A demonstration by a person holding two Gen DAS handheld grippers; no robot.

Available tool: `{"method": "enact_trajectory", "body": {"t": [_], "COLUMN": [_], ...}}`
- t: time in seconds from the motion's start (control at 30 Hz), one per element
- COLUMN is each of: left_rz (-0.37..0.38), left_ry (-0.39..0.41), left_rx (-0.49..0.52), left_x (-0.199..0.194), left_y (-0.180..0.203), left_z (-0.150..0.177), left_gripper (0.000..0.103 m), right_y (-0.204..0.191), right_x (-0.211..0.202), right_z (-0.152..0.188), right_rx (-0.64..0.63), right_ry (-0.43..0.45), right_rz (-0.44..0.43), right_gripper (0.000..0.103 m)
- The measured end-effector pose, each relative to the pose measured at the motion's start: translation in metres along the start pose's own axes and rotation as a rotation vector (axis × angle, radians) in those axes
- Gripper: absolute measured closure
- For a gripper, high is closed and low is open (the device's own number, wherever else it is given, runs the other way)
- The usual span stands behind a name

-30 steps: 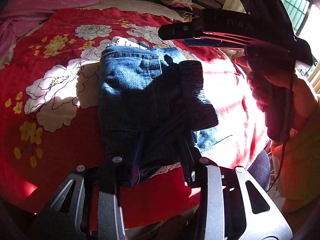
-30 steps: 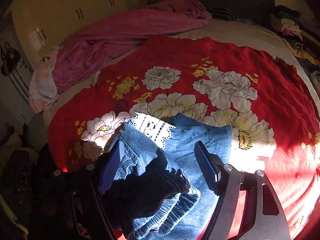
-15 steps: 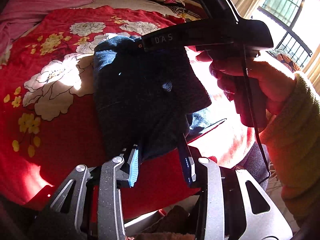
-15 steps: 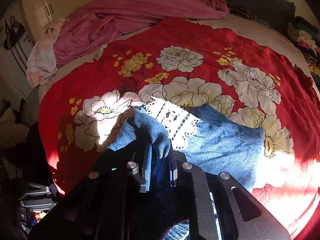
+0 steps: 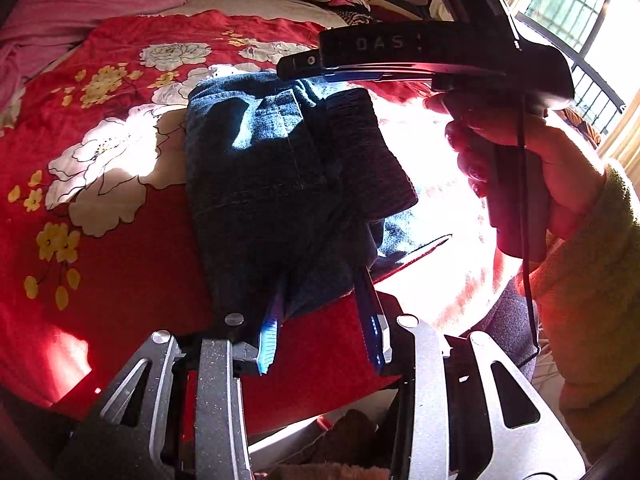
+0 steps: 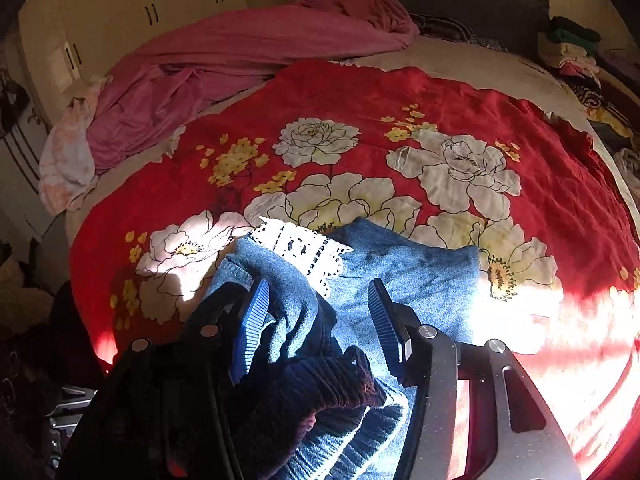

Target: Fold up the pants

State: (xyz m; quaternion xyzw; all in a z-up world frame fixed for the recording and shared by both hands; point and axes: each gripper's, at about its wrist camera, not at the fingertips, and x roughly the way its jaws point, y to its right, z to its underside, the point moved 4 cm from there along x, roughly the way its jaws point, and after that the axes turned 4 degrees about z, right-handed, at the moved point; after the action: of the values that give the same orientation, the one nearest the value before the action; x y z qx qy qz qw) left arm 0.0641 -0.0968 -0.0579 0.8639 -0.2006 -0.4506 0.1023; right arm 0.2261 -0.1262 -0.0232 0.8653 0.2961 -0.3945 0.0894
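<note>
Left hand-held gripper [image 5: 320,320]: pinching the hem of the folded blue denim pants [image 5: 264,184], lower centre
Right hand-held gripper [image 6: 320,320]: jaws just opened, spread around the denim fold

1. The jeans [image 5: 260,184] cover the bedspread [image 5: 120,240] beneath them, and their near edge hides the tips of the left gripper [image 5: 320,312].
2. Sun glare right of the jeans washes out the bedspread; nothing can be read there.
3. The right gripper [image 5: 400,60] crosses the jeans' far edge and hides it.
4. The sleeve [image 5: 592,280] is cut off by the picture's right edge.
5. The clothes pile [image 6: 572,52] far behind the jeans is too small to sort.
</note>
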Motion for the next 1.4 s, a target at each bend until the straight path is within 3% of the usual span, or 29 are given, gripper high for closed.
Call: {"method": "enact_trajectory", "body": {"t": [0.2,0.37,0.47,0.63,1.0,1.2,1.4], "left_rz": [0.000,-0.002,-0.005,-0.004,-0.065,-0.091,-0.119], "left_ry": [0.001,-0.002,-0.009,-0.001,0.061,0.115,0.120], "left_rx": [-0.006,-0.006,-0.005,-0.002,0.017,-0.007,-0.055], "left_x": [-0.002,-0.004,-0.001,-0.008,-0.038,-0.051,-0.043], "left_y": [0.000,0.000,0.000,0.004,0.006,-0.010,-0.033], "left_z": [0.001,0.001,0.003,0.003,-0.011,-0.035,-0.061], "left_gripper": [0.076,0.076,0.076,0.068,0.054,0.048,0.044], "right_y": [-0.008,-0.010,0.004,0.010,0.024,0.043,0.059], "right_x": [-0.038,-0.017,-0.008,-0.031,-0.095,-0.106,-0.094], "right_z": [0.031,0.068,0.079,0.079,0.072,0.073,0.077], "right_rx": [-0.030,-0.074,0.037,0.119,0.173,0.211,0.253], "right_ry": [0.016,-0.077,-0.080,-0.019,0.138,0.167,0.137], "right_rz": [-0.008,0.103,0.063,0.010,0.040,0.092,0.127], "right_gripper": [0.048,0.048,0.045,0.038,0.027,0.019,0.019]}}
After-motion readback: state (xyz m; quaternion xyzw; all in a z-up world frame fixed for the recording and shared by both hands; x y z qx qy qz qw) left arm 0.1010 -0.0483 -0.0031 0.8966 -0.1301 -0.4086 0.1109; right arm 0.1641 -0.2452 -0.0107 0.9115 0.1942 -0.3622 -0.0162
